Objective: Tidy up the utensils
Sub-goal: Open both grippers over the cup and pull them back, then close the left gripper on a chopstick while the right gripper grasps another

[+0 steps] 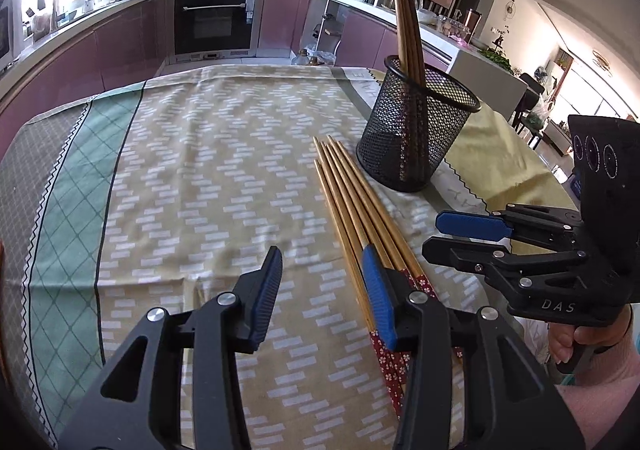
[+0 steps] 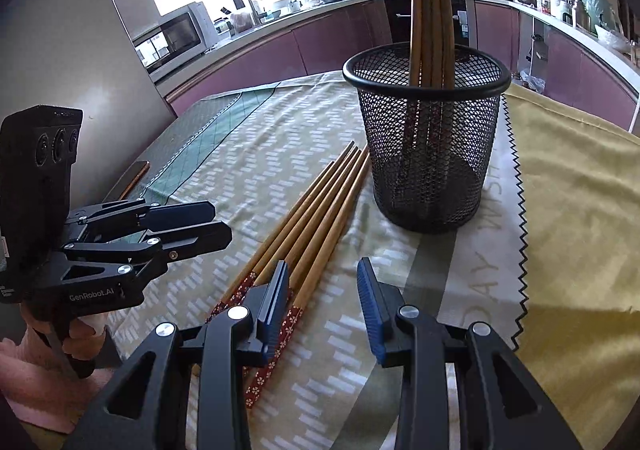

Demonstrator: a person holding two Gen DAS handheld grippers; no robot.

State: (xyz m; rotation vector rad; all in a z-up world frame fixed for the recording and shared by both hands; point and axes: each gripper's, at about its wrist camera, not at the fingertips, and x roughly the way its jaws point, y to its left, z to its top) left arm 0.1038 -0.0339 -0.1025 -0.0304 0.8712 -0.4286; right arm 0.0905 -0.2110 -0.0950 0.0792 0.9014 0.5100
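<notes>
Chopsticks [image 1: 352,205] lie bundled on the bench at frame centre, beside the mesh cup [image 2: 426,137] holding four already; left gripper [image 1: 326,290] and right gripper [image 2: 322,304] hover with jaws part-open, empty, ready to pick.

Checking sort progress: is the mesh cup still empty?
No, several dark chopsticks already stand upright in the mesh cup, while a bundle of lighter chopsticks lies on the tablecloth beside it.

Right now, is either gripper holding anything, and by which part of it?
Nothing is held. The left gripper and the right gripper are both open and empty above the chopsticks lying on the table.
</notes>
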